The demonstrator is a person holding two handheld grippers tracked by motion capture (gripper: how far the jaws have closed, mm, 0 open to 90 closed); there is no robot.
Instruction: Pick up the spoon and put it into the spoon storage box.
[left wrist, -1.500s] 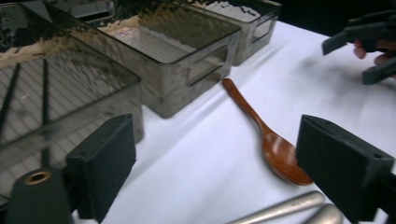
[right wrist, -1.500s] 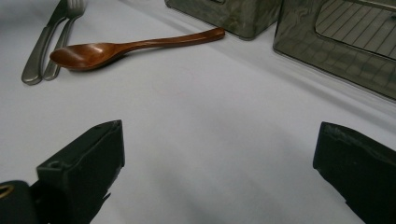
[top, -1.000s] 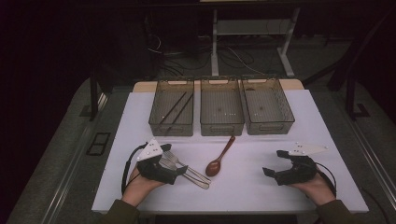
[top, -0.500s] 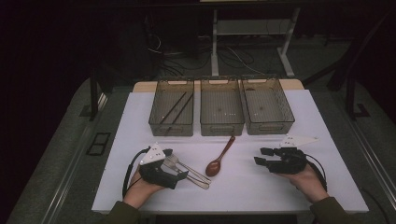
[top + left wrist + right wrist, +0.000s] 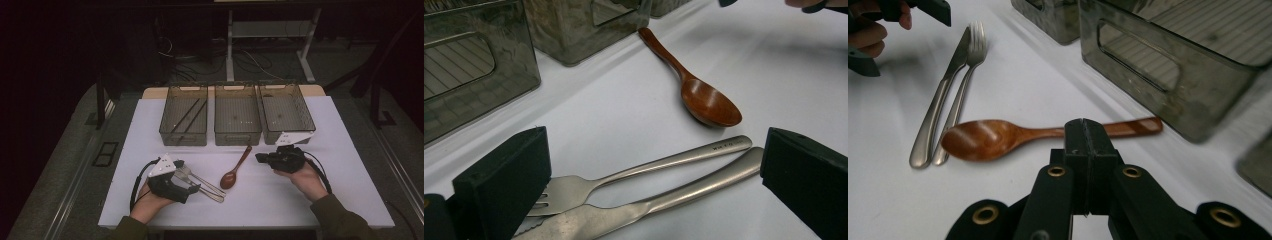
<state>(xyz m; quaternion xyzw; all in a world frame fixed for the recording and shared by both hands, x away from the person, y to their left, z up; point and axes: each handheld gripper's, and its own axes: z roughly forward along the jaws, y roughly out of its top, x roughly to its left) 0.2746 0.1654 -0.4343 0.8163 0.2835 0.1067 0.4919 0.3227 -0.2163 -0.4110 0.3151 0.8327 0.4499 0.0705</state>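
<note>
A brown wooden spoon [image 5: 235,172] lies on the white table top, bowl toward me. My right gripper [image 5: 260,158] hovers just right of its handle; its jaws have just been closing and now stand shut with nothing between them [image 5: 1084,125]. The spoon [image 5: 998,137] lies crosswise just beyond those shut pads. A steel fork [image 5: 649,170] and knife [image 5: 684,192] lie side by side left of the spoon [image 5: 704,100]. My left gripper [image 5: 659,165] rests open on the table with the fork and knife between its jaws, pads apart from them.
Three smoky clear bins stand in a row behind the cutlery: the left bin [image 5: 182,137] holds dark chopsticks [image 5: 187,117], the middle bin [image 5: 237,136] and right bin [image 5: 280,136] look bare. The table's front edge [image 5: 250,225] is near my forearms.
My right gripper has moved left toward the spoon's handle and its jaws have gone from wide open to shut. The left gripper has stayed where it was.
</note>
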